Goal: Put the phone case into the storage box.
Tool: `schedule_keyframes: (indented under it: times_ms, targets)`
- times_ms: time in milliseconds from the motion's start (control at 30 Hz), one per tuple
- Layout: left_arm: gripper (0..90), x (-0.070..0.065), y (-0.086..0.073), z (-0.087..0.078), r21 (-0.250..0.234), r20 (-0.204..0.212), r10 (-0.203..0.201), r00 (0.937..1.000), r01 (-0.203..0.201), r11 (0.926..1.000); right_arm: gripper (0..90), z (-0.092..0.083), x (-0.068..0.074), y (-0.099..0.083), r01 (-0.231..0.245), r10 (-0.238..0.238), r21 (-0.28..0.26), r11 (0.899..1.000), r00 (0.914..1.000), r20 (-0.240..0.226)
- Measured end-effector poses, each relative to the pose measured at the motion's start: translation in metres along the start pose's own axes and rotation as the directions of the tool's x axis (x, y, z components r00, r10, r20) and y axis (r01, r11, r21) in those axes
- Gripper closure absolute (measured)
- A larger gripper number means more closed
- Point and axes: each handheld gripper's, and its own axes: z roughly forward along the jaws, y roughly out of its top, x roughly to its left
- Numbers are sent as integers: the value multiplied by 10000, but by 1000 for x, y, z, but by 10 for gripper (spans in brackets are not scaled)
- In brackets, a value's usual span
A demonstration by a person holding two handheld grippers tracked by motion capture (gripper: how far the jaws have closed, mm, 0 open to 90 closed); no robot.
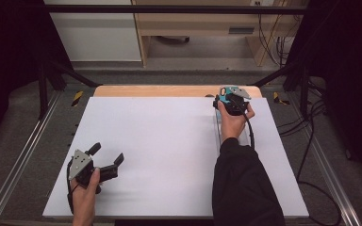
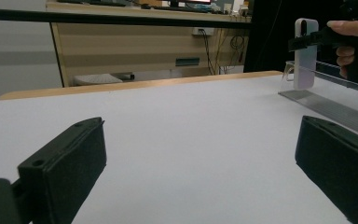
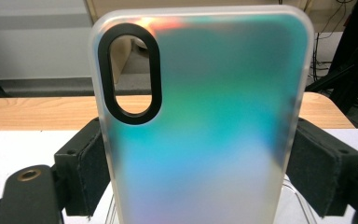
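White tabletop, clear stand beside phone case, cabinet behind

A white sheet covers nearly the whole worktop, and only a strip of pale wood shows along the far edge. On the sheet's right side lies a long clear rail, running from near the far edge back towards the person. Just by its far end sits a small clear stand. The left tongs sit low over the sheet's near left corner.
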Motion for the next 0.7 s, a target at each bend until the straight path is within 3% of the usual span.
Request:
schedule_keyframes:
  times_ms: [700]
  targets:
    - [14, -1, 0, 0, 41, 55, 63, 10000, -63, 10000, 168, 2, 1, -3, 191, -189, 244, 9995, 9998, -111]
